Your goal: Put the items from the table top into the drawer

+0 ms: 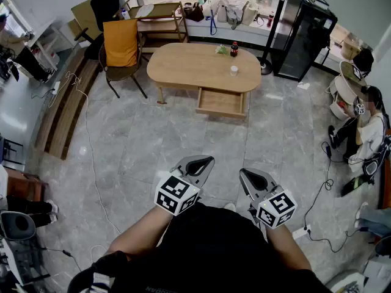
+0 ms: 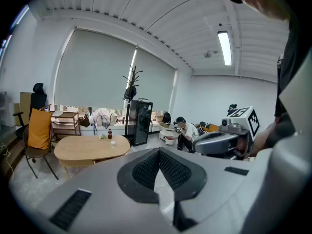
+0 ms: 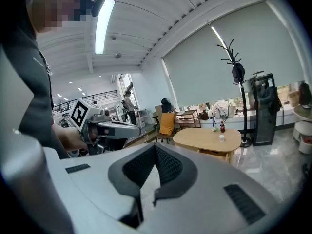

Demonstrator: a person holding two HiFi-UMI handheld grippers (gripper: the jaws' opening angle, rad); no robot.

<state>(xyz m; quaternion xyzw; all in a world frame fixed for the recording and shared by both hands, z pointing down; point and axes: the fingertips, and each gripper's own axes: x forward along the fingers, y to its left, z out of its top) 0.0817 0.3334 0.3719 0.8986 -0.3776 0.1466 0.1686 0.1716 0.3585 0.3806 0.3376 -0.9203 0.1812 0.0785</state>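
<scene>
A wooden oval table (image 1: 183, 66) stands far ahead across the floor, with its drawer (image 1: 221, 102) pulled open at the front. On the top are a dark bottle (image 1: 234, 49), a small white cup (image 1: 234, 71) and a green item (image 1: 221, 50). Both grippers hang close to my body, far short of the table. My left gripper (image 1: 198, 163) is shut and holds nothing. The right gripper (image 1: 253, 179) is also shut and empty. The left gripper view shows the table (image 2: 83, 150), bottle (image 2: 109, 134) and cup (image 2: 113, 142) in the distance. From the right gripper view I see the table (image 3: 200, 136) and bottle (image 3: 222, 127).
An orange-draped chair (image 1: 121, 44) stands left of the table, and a black cabinet (image 1: 305, 38) with a coat stand (image 1: 275, 23) to its right. A person (image 1: 369, 124) sits at the far right. Cables (image 1: 85, 139) trail across the tiled floor; a wooden shelf (image 1: 160, 20) stands behind.
</scene>
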